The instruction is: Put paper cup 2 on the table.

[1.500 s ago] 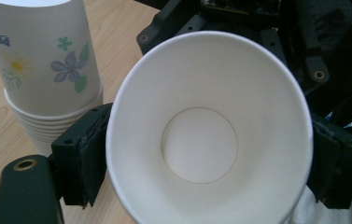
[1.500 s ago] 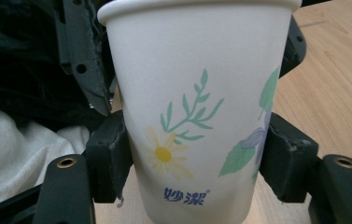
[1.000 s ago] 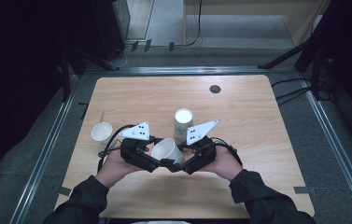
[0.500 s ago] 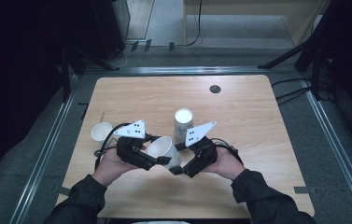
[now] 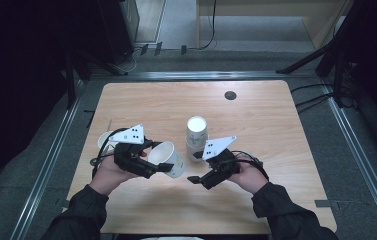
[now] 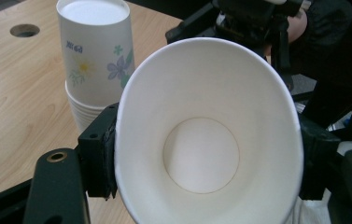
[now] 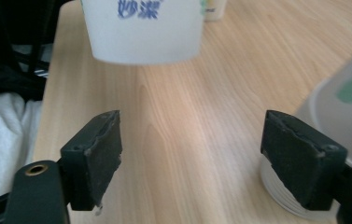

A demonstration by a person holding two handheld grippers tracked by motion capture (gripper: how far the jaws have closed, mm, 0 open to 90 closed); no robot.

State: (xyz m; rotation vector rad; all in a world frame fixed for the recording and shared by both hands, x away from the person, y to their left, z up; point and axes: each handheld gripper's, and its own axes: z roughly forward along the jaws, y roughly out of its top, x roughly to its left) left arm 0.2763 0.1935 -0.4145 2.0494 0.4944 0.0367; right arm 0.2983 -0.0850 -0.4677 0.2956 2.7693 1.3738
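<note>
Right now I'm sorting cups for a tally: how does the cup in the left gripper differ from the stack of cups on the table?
The held paper cup is single, tipped on its side off the table, its mouth squeezed oval between the left gripper's jaws; the stack of paper cups is several nested, upside down, standing free on the table. The held cup shows its plain white inside; the stack shows printed flowers. Both are white paper cups.

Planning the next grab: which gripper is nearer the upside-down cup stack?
Right. The right gripper, jaws open and empty, sits just in front of the cup stack. The left gripper is farther off on the stack's left, clamped on a single paper cup.
</note>
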